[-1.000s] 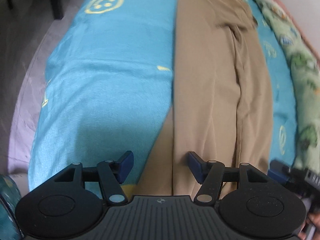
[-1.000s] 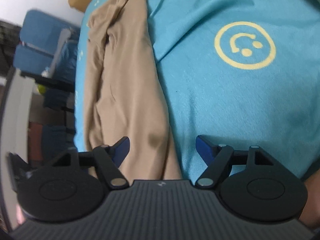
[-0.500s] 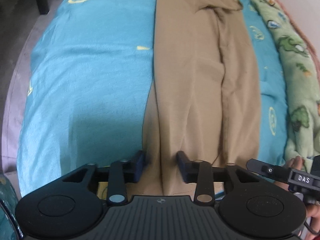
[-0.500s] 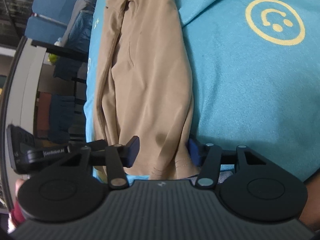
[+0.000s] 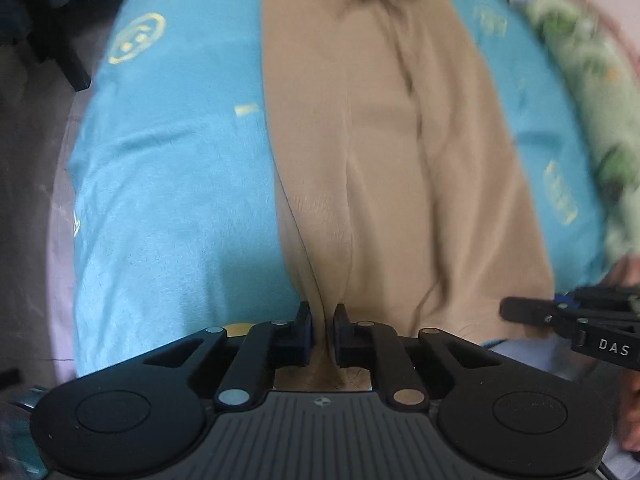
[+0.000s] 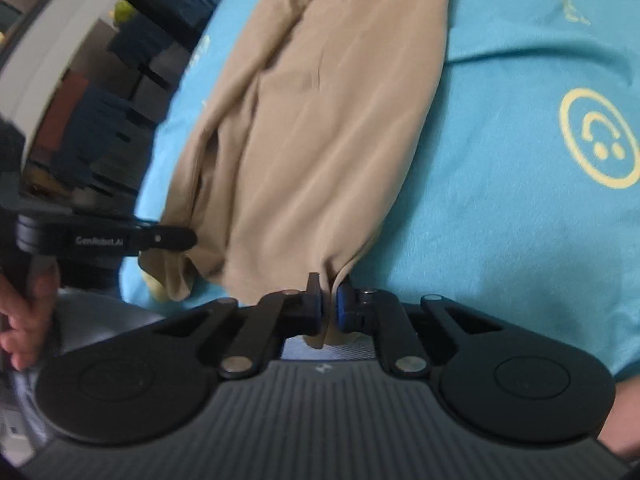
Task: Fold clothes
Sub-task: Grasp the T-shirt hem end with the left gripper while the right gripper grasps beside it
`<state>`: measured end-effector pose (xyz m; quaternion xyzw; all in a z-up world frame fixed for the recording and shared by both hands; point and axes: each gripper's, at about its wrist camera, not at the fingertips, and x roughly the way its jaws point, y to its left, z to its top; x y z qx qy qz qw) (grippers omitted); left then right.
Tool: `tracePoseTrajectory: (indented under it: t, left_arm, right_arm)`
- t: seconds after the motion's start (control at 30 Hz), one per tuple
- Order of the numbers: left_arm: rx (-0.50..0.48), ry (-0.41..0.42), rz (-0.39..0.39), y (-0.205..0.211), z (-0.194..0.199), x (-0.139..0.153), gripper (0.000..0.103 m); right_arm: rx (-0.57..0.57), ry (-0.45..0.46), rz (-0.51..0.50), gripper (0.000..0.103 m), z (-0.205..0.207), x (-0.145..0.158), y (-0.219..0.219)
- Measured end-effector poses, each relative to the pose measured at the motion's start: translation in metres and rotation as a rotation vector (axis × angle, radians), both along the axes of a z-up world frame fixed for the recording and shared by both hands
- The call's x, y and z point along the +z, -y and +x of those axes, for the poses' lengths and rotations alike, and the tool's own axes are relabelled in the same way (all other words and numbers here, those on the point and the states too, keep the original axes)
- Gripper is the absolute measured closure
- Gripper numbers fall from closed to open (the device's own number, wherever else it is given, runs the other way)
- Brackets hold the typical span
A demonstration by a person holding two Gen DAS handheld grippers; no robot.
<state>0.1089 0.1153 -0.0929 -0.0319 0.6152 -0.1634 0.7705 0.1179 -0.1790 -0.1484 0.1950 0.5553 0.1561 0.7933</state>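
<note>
Garment: a long tan knit garment (image 5: 384, 168), folded lengthwise into a narrow strip, lies along a turquoise bed cover with yellow smiley prints (image 5: 176, 200); in the left wrist view it runs from 6 o'clock up to 12 o'clock.
Near end: both lower corners are lifted slightly off the cover, so the cloth gathers into pleats toward each pinch.
Left tongs (image 5: 323, 334): jaws have just been closing and now clamp a thin ridge of the tan fabric at the strip's left corner.
Right tongs (image 6: 329, 307): jaws have just been closing and now pinch a bunched corner, with a small tail of cloth hanging below the pads.
Step in hand: judged as picking up the near end to fold it over toward the far end.
How to do it well: keep both corners level and evenly spread, hold the cloth taut between them, and carry it straight toward 12 o'clock so the edges line up.
Risk: the right pinch looks shallow, so the cloth could slip.
Surroundings: a green patterned blanket (image 5: 592, 92) lies at 2 o'clock of the strip.
</note>
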Motion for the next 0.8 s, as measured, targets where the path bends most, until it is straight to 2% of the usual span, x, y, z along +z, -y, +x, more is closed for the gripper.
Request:
tracePoseTrajectory:
  t: [0.1,0.2,0.33,0.43,0.53,0.7,0.8]
  left_arm:
    - [0.128,0.057,-0.189,-0.005,-0.015,0.027,0.093]
    - [0.27,0.097,-0.44,-0.012,-0.021,0.057,0.094]
    - [0.322,0.177,-0.57,-0.019,-0.036,0.088,0.094]
    - [0.325,0.215,-0.605,-0.021,-0.049,0.101,0.094]
    - [0.325,0.241,-0.616,-0.021,-0.074,0.107,0.094]
    - [0.327,0.24,-0.614,-0.022,-0.126,0.093,0.094]
    - [0.316,0.232,-0.612,-0.021,-0.144,0.083,0.094]
  right_arm:
    - [-0.033,0.069,0.049,0.093,-0.007,0.031,0.022]
    - [-0.085,0.151,0.106,0.094,-0.015,0.069,0.046]
    - [-0.138,0.265,0.153,0.094,-0.034,0.119,0.068]
    - [-0.156,0.33,0.164,0.094,-0.056,0.144,0.078]
    - [-0.16,0.366,0.159,0.094,-0.078,0.156,0.083]
    - [-0.171,0.375,0.189,0.094,-0.123,0.146,0.088]
    - [-0.194,0.36,0.228,0.094,-0.151,0.137,0.095]
